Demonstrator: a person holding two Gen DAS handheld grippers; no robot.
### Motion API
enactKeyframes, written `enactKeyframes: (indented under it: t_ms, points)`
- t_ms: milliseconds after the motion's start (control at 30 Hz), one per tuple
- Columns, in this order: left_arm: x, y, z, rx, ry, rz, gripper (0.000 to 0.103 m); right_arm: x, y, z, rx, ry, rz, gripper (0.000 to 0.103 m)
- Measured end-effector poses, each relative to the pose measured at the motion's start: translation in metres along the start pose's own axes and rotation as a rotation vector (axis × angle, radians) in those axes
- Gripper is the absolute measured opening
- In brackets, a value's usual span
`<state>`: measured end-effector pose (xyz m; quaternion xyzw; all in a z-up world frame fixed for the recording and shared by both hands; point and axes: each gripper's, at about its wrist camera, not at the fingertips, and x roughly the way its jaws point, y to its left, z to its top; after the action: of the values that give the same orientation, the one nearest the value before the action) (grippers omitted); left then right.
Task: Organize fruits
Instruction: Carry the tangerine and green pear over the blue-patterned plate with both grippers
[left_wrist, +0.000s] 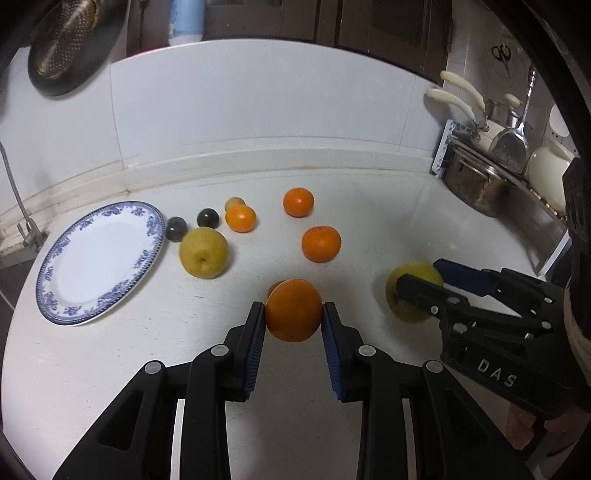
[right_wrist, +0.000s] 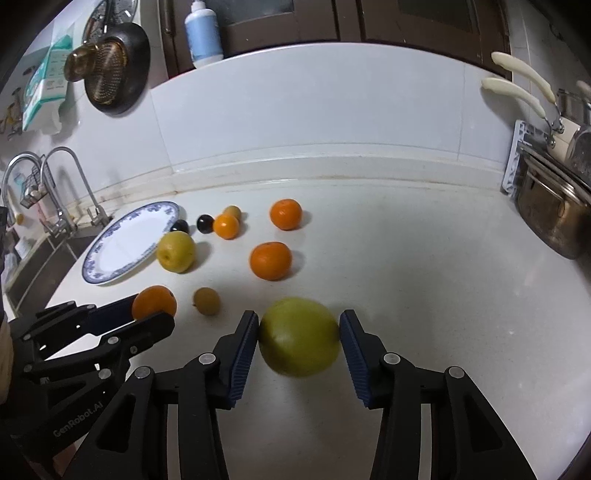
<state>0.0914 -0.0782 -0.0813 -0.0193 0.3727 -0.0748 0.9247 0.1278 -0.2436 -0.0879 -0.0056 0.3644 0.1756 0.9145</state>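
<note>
My left gripper (left_wrist: 293, 314) is clamped on an orange (left_wrist: 293, 310); right gripper (right_wrist: 299, 336) pinches a yellow-green fruit (right_wrist: 299, 336), pads touching both sides. Other fruit sits loose on the white counter (right_wrist: 424, 295) w/ a blue-rimmed plate (left_wrist: 99, 262) at left. Sink taps (right_wrist: 55, 184) far left, pots (left_wrist: 476, 184) right.

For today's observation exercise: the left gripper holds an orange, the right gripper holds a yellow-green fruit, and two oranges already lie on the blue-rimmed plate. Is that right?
Not quite. The plate has no fruit on it, as the left wrist view shows; the loose oranges lie on the counter beside it. The rest stands: the left gripper holds an orange, and the right gripper holds a yellow-green fruit.
</note>
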Motion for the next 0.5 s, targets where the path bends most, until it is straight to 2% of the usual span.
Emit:
enactKeyframes:
  t_ms: [500]
  points:
    - [-0.030,0.029,0.001,-0.018,-0.044,0.000,0.030,-0.022,0.035,0.005,-0.044,-0.031,0.017,0.046]
